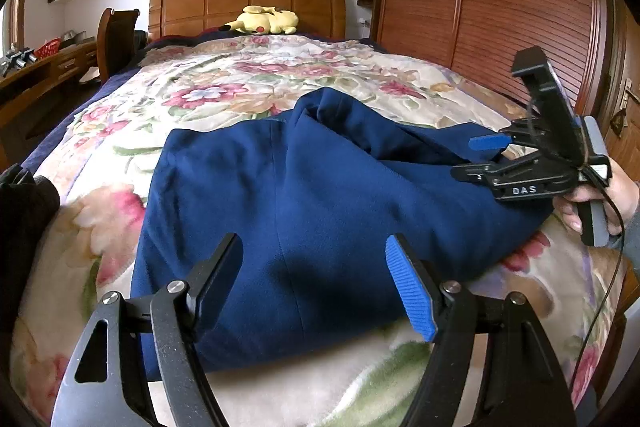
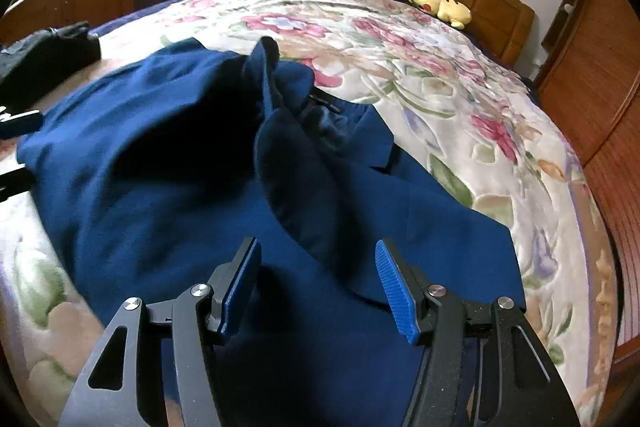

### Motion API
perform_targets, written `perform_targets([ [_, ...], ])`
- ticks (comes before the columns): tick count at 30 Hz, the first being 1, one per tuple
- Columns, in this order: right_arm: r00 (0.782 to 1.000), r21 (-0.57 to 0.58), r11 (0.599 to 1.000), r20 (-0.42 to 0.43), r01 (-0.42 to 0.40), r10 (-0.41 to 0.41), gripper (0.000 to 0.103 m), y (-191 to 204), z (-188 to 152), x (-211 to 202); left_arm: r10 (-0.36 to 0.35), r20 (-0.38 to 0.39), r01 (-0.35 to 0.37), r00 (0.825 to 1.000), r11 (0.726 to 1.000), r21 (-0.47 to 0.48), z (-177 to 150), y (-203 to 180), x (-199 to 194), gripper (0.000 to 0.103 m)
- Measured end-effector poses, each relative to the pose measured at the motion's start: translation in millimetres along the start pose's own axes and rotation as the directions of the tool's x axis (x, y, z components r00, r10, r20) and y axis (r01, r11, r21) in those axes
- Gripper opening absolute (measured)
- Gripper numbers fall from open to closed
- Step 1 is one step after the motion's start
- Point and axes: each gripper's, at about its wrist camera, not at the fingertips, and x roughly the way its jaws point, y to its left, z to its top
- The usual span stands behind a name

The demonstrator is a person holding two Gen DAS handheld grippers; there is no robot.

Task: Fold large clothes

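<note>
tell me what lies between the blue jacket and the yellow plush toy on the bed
Only bare floral blanket lies between the crumpled blue jacket and the yellow plush toy, seen in both views.

My left gripper [image 1: 316, 283] hangs open over the blue garment [image 1: 304, 195] spread on the floral blanket [image 1: 224, 83]. At three o'clock, the right gripper [image 1: 476, 157] gapes above the cloth's far edge.

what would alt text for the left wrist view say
A dark blue garment lies rumpled on a floral bedspread, with the open left gripper hovering over its near edge. The right gripper, open, reaches in from the right; a yellow plush toy sits by the headboard.
</note>
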Motion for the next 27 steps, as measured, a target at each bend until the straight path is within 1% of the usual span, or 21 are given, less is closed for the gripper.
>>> perform_targets([
  [6, 0.998, 0.012, 0.999, -0.044, 0.039, -0.039, 0.061, -5.1, 3.9, 15.8, 0.000, 0.000, 0.000, 1.000, 1.000, 0.000, -0.9, 0.0, -0.5, 0.075],
  [10, 0.995, -0.001, 0.998, -0.076, 0.065, -0.065, 0.061, -8.8, 8.7, 27.4, 0.000, 0.001, 0.000, 1.000, 1.000, 0.002, -0.8, 0.1, -0.5, 0.075],
  [11, 0.995, -0.008, 0.997, -0.069, 0.078, -0.078, 0.059, -9.3, 9.8, 27.8, 0.000, 0.000, 0.000, 1.000, 1.000, 0.002, -0.8, 0.2, -0.4, 0.075],
  [12, 0.994, -0.016, 0.996, -0.054, 0.091, -0.092, 0.045, -8.6, 11.4, 27.4, 0.001, -0.001, -0.001, 1.000, 1.000, 0.001, -1.1, 0.6, -0.4, 0.075],
  [13, 0.993, -0.029, 0.994, -0.048, 0.104, -0.105, 0.037, -9.3, 12.9, 28.4, 0.002, -0.003, -0.002, 1.000, 1.000, -0.001, -1.0, 0.2, 0.0, 0.075],
  [15, 0.990, -0.050, 0.990, -0.042, 0.130, -0.132, 0.009, -10.9, 17.1, 31.6, 0.000, -0.005, 0.000, 1.000, 1.000, -0.004, -1.4, 0.9, -0.5, 0.075],
  [16, 0.990, -0.057, 0.989, -0.038, 0.135, -0.137, 0.007, -12.4, 19.9, 33.4, 0.000, -0.005, 0.000, 1.000, 1.000, -0.006, -1.5, 1.2, -1.2, 0.075],
  [19, 0.982, -0.065, 0.980, -0.026, 0.187, -0.189, 0.007, -19.6, 35.7, 39.6, 0.006, 0.003, -0.006, 1.000, 1.000, -0.010, -1.0, 1.3, -2.8, 0.075],
  [23, 0.972, -0.033, 0.971, 0.031, 0.236, -0.235, 0.007, -26.6, 67.4, 44.1, 0.007, 0.003, -0.007, 1.000, 1.000, -0.013, -0.8, 1.5, -1.5, 0.075],
  [27, 0.959, -0.024, 0.961, 0.078, 0.277, -0.274, 0.007, -21.8, 91.8, 54.2, 0.015, 0.006, -0.015, 1.000, 1.000, -0.010, -1.1, 0.8, -2.3, 0.075],
])
